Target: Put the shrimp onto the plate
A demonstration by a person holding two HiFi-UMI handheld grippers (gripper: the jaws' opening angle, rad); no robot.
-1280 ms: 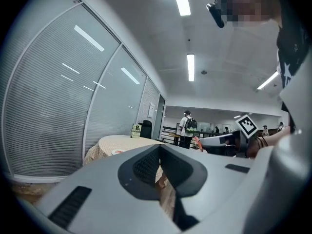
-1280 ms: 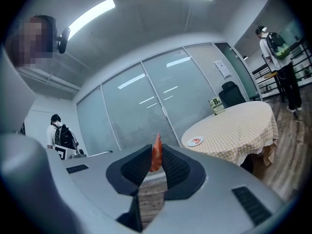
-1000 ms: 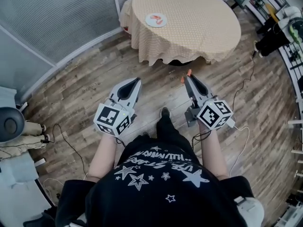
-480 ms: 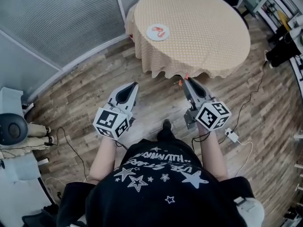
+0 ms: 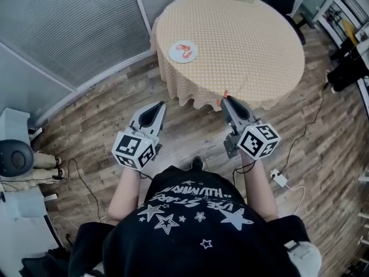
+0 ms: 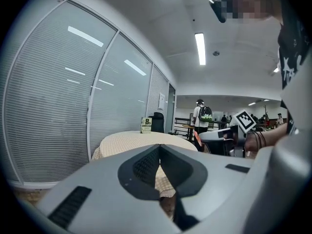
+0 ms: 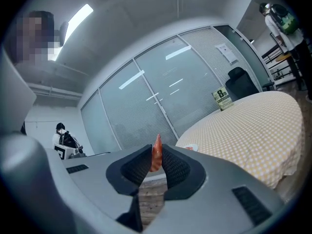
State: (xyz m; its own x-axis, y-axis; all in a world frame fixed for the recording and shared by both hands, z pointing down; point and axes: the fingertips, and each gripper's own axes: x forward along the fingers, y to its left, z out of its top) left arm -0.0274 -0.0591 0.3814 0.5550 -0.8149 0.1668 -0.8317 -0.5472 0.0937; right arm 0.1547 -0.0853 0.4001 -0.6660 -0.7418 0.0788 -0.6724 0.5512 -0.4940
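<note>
You stood short of the counter [image 5: 248, 45], so neither tongs reached it. Your left tongs [image 5: 159, 105] were pressed together on nothing, kept aside. Your right tongs [image 5: 223, 100], well apart from the plate [image 5: 183, 52] on the counter's left side, pinched the shrimp [image 7: 156, 153] upright, probably to keep it from slipping.

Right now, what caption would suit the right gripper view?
Right gripper pinching an orange shrimp, facing a round cloth-covered table with a plate.

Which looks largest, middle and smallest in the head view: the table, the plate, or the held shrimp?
1. table
2. plate
3. held shrimp, which is nearer the camera yet still looks smallest
</note>
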